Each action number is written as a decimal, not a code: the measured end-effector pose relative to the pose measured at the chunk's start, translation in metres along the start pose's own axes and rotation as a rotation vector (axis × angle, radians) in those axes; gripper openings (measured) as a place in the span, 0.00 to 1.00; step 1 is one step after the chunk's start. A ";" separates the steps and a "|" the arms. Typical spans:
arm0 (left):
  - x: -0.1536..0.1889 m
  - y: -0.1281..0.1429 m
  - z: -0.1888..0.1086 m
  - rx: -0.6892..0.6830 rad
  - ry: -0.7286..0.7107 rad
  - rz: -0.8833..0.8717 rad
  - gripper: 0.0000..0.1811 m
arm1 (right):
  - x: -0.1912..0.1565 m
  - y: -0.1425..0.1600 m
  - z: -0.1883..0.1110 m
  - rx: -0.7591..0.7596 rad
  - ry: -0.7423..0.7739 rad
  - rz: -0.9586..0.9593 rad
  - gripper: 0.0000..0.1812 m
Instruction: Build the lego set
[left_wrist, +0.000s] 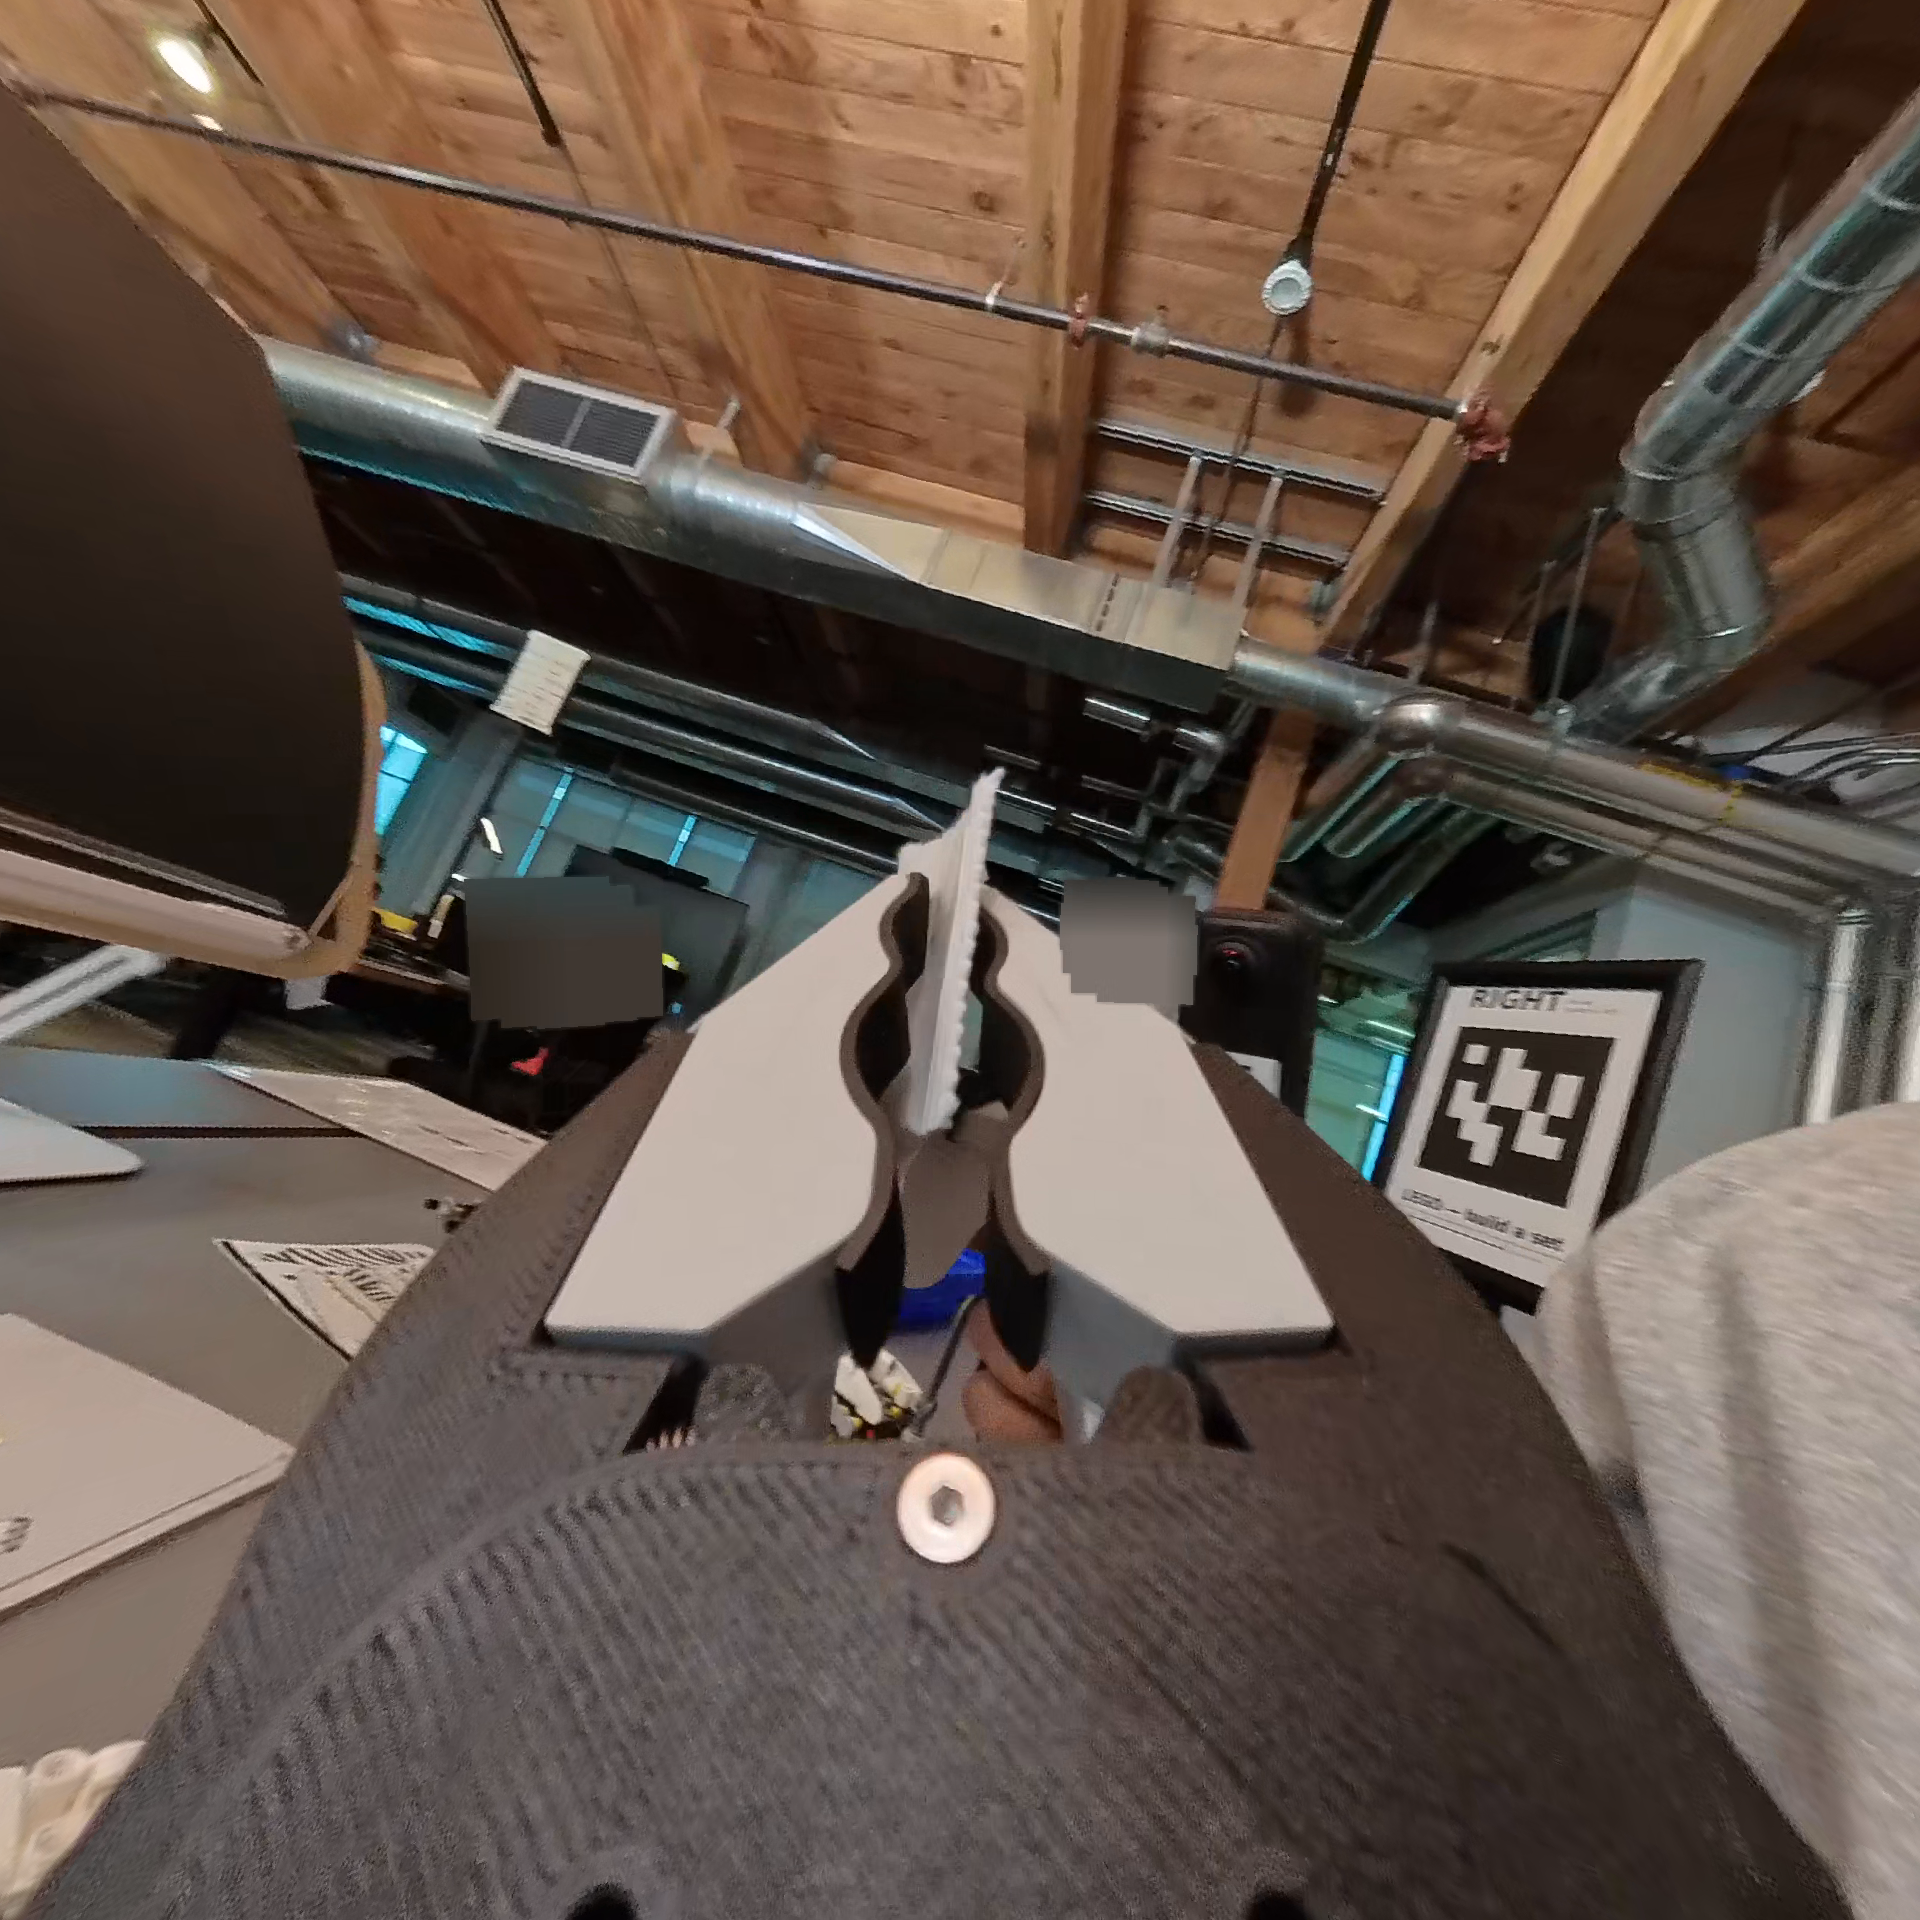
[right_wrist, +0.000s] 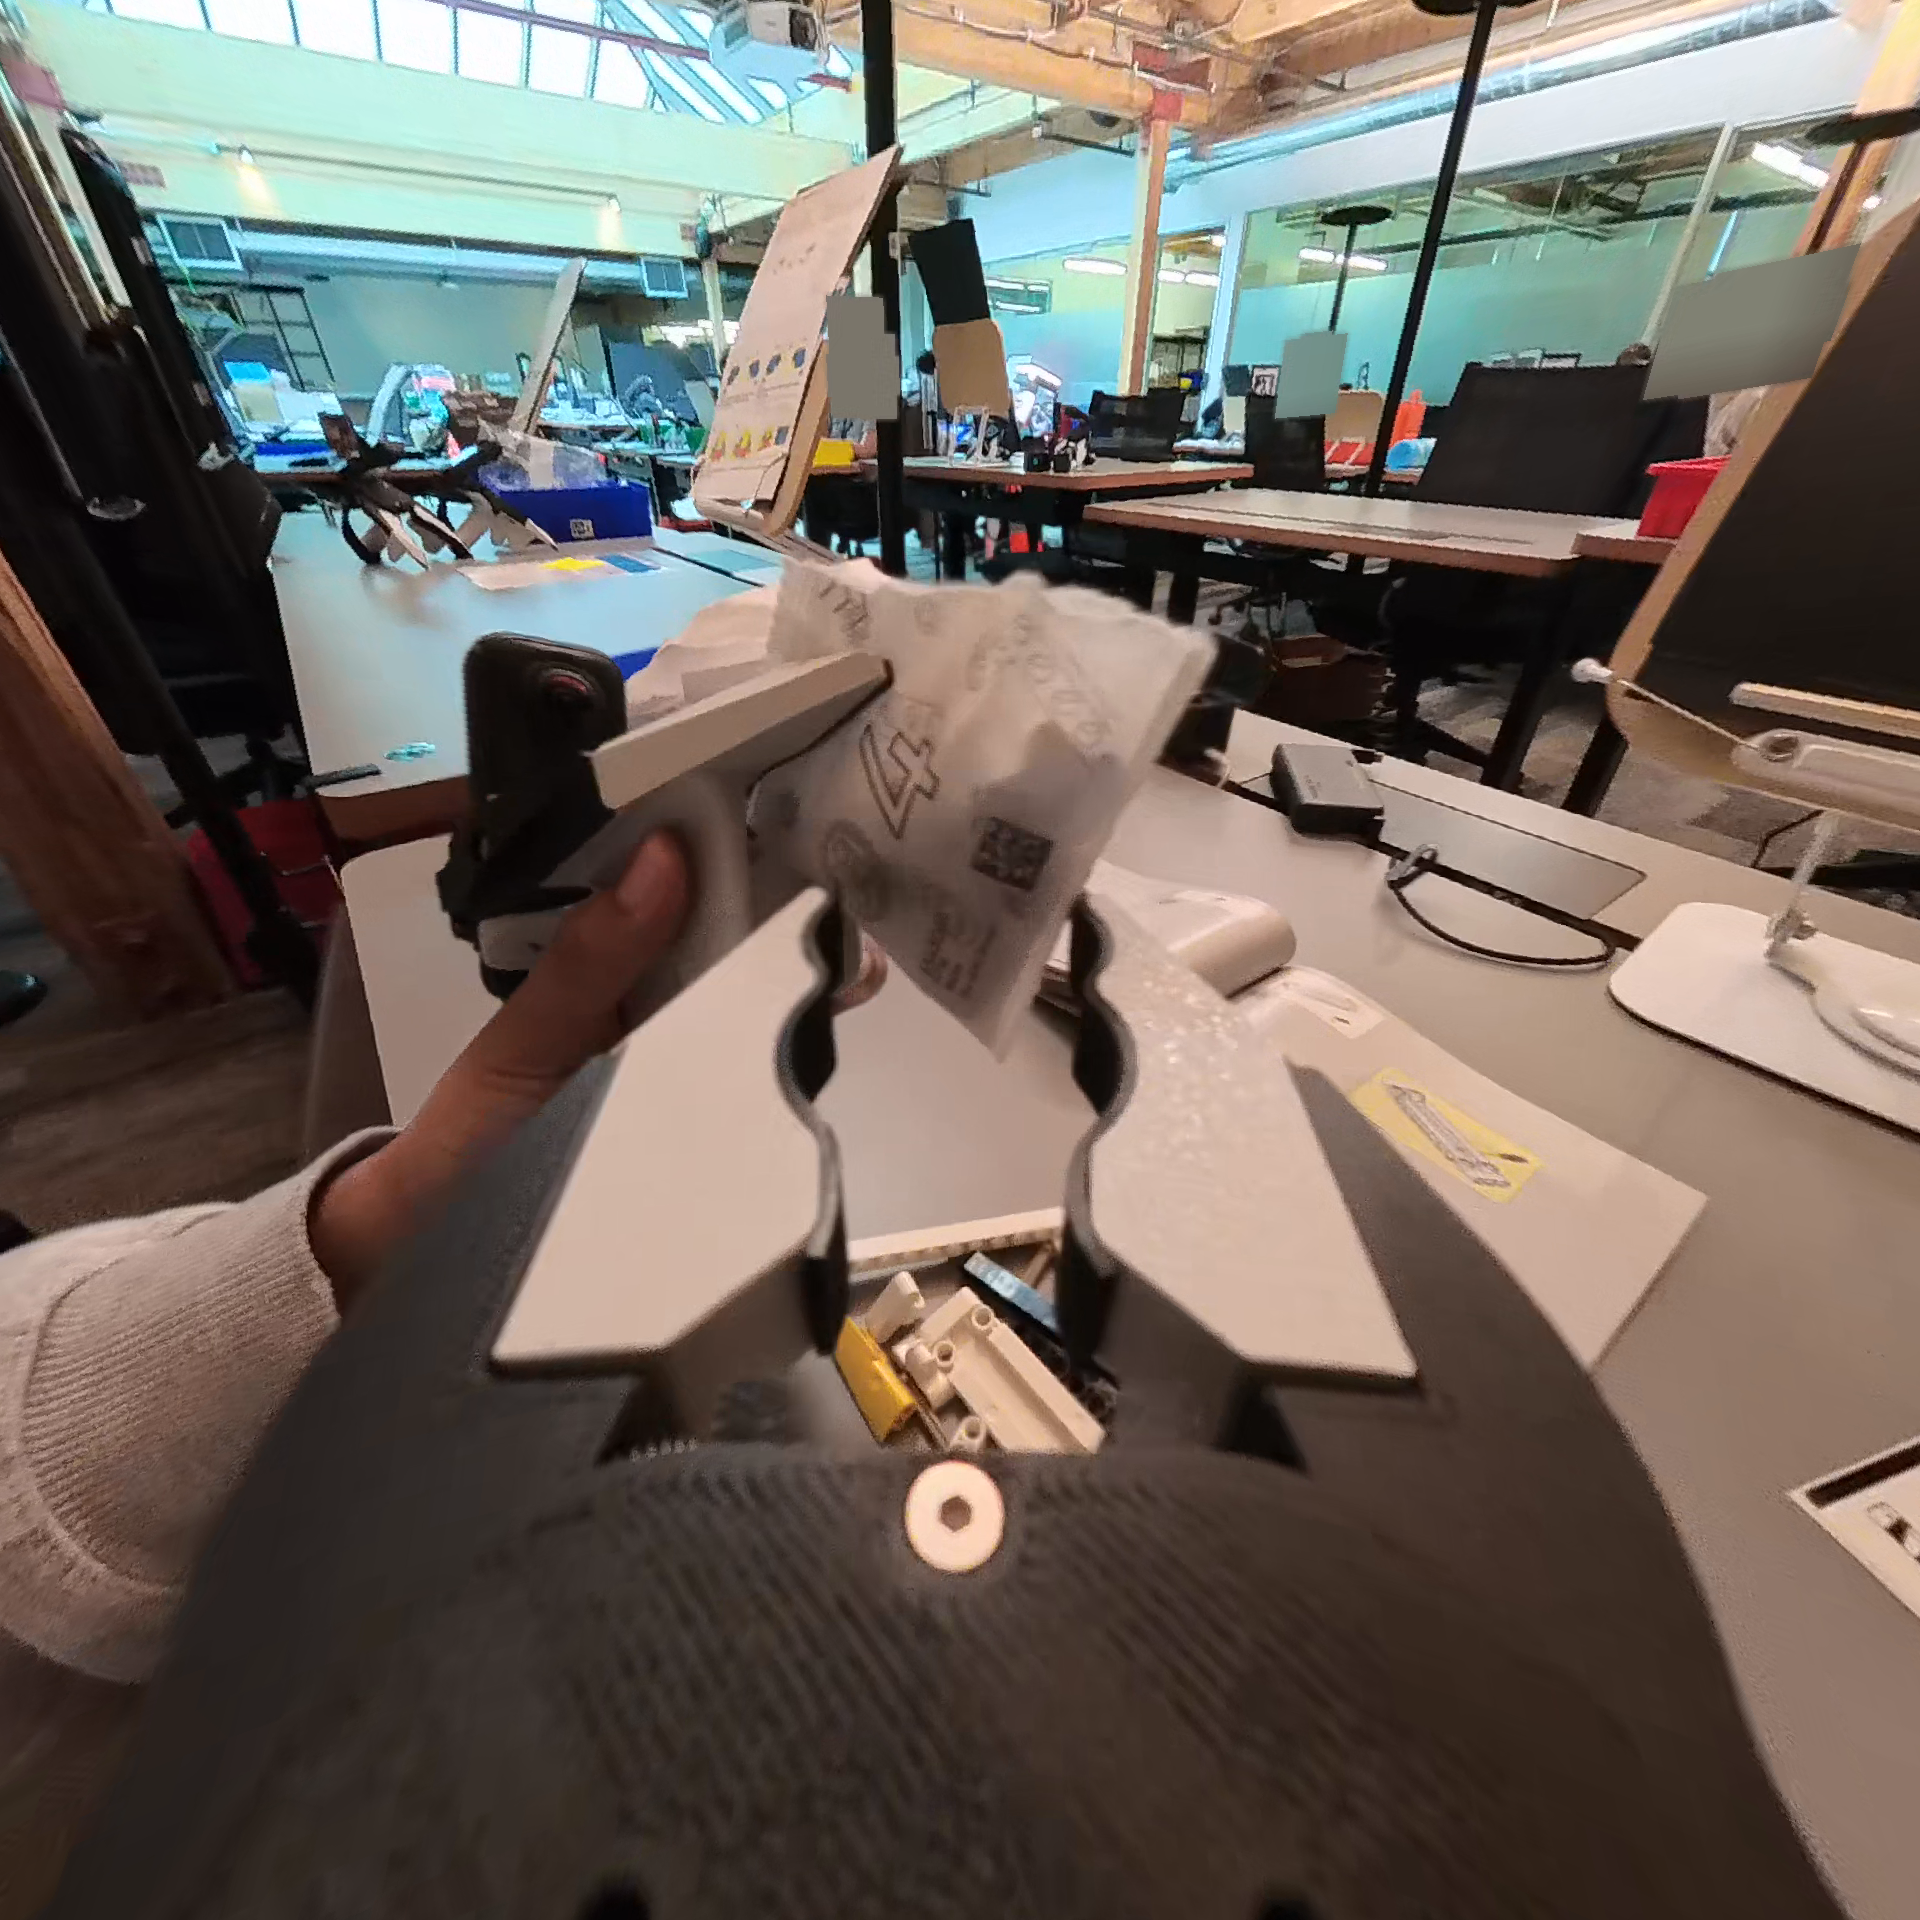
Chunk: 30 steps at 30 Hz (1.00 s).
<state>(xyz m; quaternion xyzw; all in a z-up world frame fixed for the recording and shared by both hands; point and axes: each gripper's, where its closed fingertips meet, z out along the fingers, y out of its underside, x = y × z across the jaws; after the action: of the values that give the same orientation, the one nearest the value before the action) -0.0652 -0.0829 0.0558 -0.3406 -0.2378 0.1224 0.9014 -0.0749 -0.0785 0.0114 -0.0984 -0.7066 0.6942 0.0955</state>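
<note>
Left gripper (left_wrist: 948, 914) clamped on white paper bag (left_wrist: 954, 956), raised above bench (right_wrist: 1714, 1039), right gripper (right_wrist: 951, 935) wide open and empty just beneath bag, lego pieces (right_wrist: 966, 1361) loose on bench below.

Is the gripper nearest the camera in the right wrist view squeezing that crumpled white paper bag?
No: the right gripper stands open and empty, while the left gripper pinches the white paper bag above it.
</note>
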 end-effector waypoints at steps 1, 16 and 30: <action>0.002 0.001 0.001 -0.013 0.017 -0.015 0.03 | 0.000 -0.001 0.000 0.007 -0.005 0.002 0.19; -0.001 0.022 0.005 -0.238 -0.034 0.065 0.20 | 0.003 -0.006 -0.013 0.035 -0.068 0.045 0.07; -0.003 0.011 -0.009 -0.246 -0.086 0.313 0.09 | 0.021 -0.005 -0.025 -0.016 0.014 -0.147 0.05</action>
<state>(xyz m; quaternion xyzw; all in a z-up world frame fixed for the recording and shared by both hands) -0.0638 -0.0814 0.0416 -0.4755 -0.2337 0.2454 0.8118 -0.0884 -0.0484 0.0165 -0.0519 -0.7168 0.6789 0.1505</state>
